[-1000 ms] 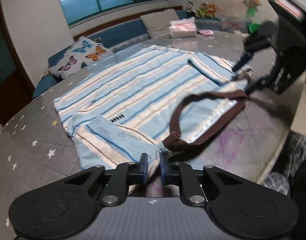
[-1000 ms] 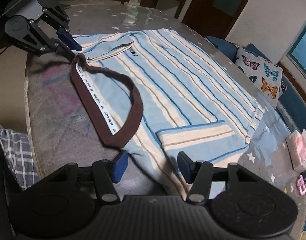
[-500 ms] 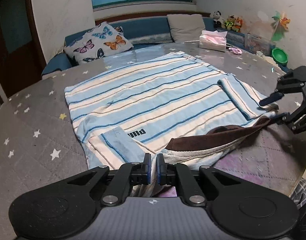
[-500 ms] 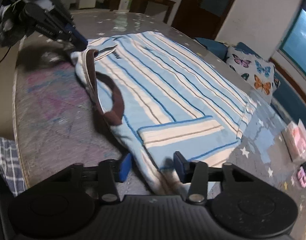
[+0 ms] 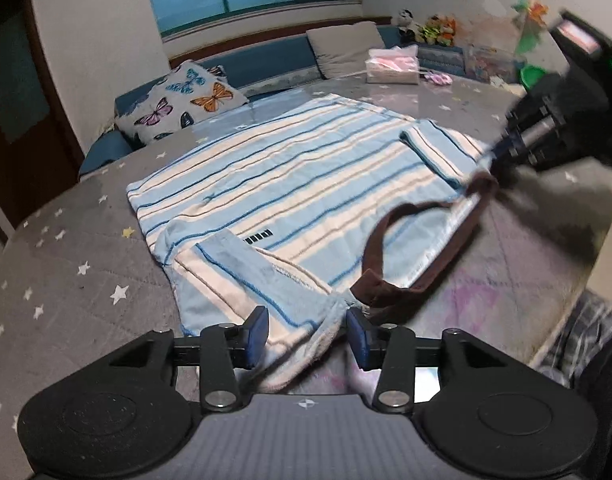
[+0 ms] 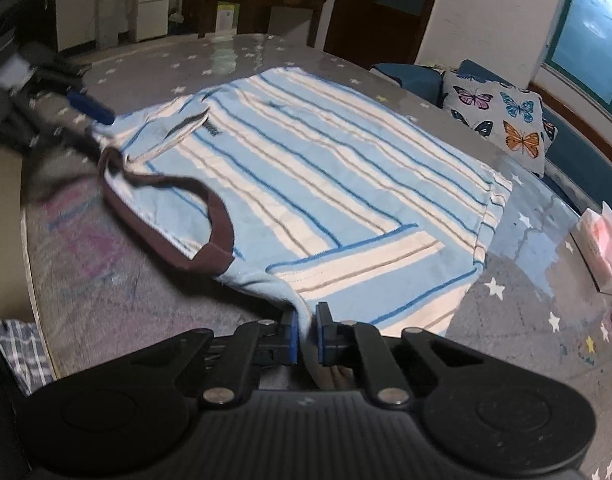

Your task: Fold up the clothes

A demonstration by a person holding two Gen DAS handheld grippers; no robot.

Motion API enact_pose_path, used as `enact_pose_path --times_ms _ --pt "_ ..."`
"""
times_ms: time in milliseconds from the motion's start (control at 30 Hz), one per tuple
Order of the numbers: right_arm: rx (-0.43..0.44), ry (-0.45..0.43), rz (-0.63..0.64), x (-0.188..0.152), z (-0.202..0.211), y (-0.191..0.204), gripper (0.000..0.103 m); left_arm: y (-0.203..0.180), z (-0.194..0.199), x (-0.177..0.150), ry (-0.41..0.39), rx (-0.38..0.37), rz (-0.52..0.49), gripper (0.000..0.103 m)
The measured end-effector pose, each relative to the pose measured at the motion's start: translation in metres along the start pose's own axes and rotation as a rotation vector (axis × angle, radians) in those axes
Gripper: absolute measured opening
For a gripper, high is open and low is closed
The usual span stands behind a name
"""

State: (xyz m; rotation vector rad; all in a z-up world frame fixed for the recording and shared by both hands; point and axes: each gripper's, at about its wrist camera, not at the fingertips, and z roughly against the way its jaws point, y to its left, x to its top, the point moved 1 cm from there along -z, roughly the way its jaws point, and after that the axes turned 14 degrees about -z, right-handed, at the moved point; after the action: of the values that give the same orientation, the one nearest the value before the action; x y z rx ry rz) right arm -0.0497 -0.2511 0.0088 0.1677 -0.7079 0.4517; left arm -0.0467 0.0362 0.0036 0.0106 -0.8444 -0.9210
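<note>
On the grey star-patterned counter (image 5: 66, 280) a blue-and-white striped shirt (image 5: 306, 184) lies spread flat, both short sleeves folded in over the body and its brown collar (image 5: 421, 248) turned toward the near edge. The left gripper (image 5: 307, 334) hovers at one shoulder corner with its jaws released — the cloth lies loose between the blue pads (image 5: 258, 332), not pinched. The right gripper (image 6: 306, 334) has its jaws clenched on the opposite shoulder corner of the shirt, a fold of fabric squeezed between them and lifted a little off the counter. Each gripper shows blurred in the other's view. A butterfly cushion (image 5: 182, 100) sits on the blue sofa (image 5: 266, 60) beyond, and a pink tissue pack (image 5: 391, 65) rests near the far edge.
</note>
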Motion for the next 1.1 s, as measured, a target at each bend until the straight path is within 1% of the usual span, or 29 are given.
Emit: enact_pose_path --times_ms 100,167,333,400,467,567,767,833,933,1100 --pt "-0.005 -0.021 -0.02 0.007 0.003 -0.002 0.007 -0.007 0.0 -0.004 0.004 0.003 -0.042 0.047" --pt "-0.011 -0.034 -0.033 0.012 0.005 -0.003 0.007 -0.008 -0.001 -0.005 0.012 0.013 -0.058 0.049" --pt "-0.019 -0.059 -0.047 0.02 0.008 -0.005 0.007 -0.009 -0.009 -0.009 0.039 0.023 -0.12 0.048" --pt "-0.025 -0.067 -0.045 0.021 0.008 -0.004 0.007 -0.009 -0.012 -0.011 0.039 0.029 -0.136 0.039" --pt "-0.031 -0.074 -0.045 0.02 0.007 -0.003 0.006 -0.008 -0.013 -0.011 0.039 0.039 -0.134 0.013" --pt "-0.032 -0.096 -0.06 0.018 0.009 -0.002 0.005 -0.001 -0.009 -0.01 0.02 0.059 -0.09 0.007" --pt "-0.024 -0.148 -0.089 0.014 0.032 0.0 0.005 0.002 0.029 -0.009 -0.025 0.089 -0.036 0.006" --pt "-0.018 -0.158 -0.099 0.011 0.046 0.002 0.004 0.002 0.042 -0.008 -0.04 0.099 -0.019 0.003" --pt "-0.008 -0.175 -0.134 0.003 0.076 0.003 0.002 0.003 0.062 -0.008 -0.062 0.114 0.005 0.003" --pt "0.0 -0.135 -0.114 -0.005 0.076 0.008 0.002 0.005 0.095 -0.007 -0.098 0.139 0.046 0.003"
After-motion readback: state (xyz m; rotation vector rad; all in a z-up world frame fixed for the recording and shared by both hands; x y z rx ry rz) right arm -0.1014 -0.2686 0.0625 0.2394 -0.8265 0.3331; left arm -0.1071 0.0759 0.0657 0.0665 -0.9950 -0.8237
